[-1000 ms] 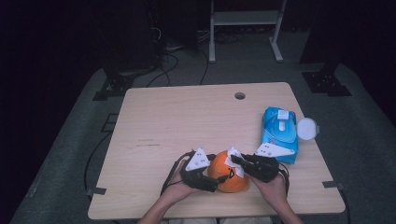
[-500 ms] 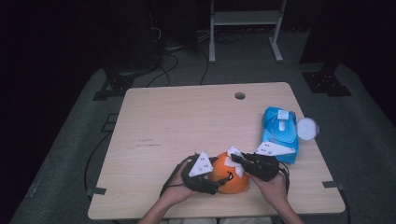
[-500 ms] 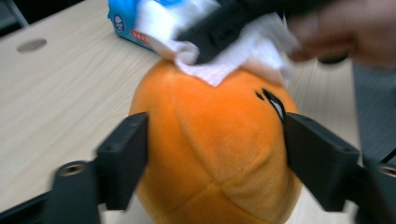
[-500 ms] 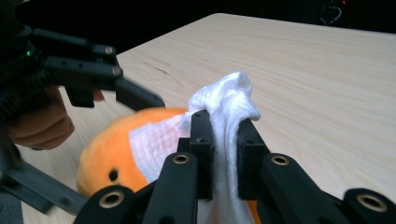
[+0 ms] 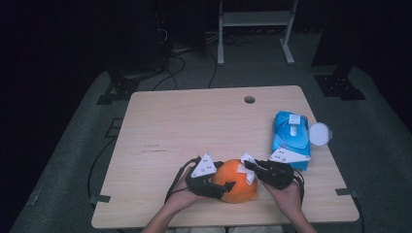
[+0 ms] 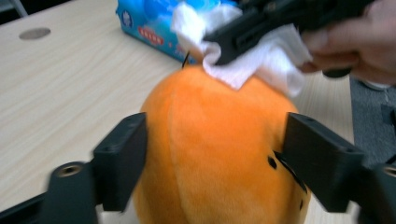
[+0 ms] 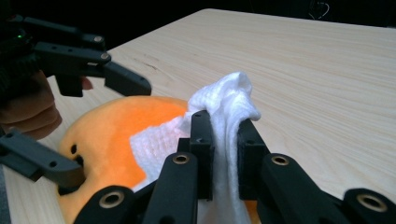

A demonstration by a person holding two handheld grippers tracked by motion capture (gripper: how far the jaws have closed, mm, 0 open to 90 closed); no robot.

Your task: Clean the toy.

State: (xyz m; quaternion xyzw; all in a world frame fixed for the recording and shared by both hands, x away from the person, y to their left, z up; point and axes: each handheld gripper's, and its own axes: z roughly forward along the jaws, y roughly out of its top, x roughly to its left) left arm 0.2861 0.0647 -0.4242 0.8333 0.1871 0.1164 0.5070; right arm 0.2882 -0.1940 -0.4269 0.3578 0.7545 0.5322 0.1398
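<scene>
wiping step: the left hand-held gripper (image 6: 215, 158) clasps the orange plush toy (image 6: 219, 149) near the counter's (image 5: 194, 121) near edge, while the right hand-held gripper (image 7: 223, 154), pinching a white wipe (image 7: 229, 107), next needs rubbing strokes across its top.

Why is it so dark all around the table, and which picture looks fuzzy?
High view: light falls on the pale wooden table while the room behind stays nearly black. Left gripper view: the round orange plush toy is soft, the near jaws smeared at their edges. Right gripper view: the crumpled white wipe is sharp, the far tabletop softer.

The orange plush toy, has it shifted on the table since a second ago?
No. The orange plush toy sits as before, left of the blue wipes pack, near the table's front edge.
</scene>
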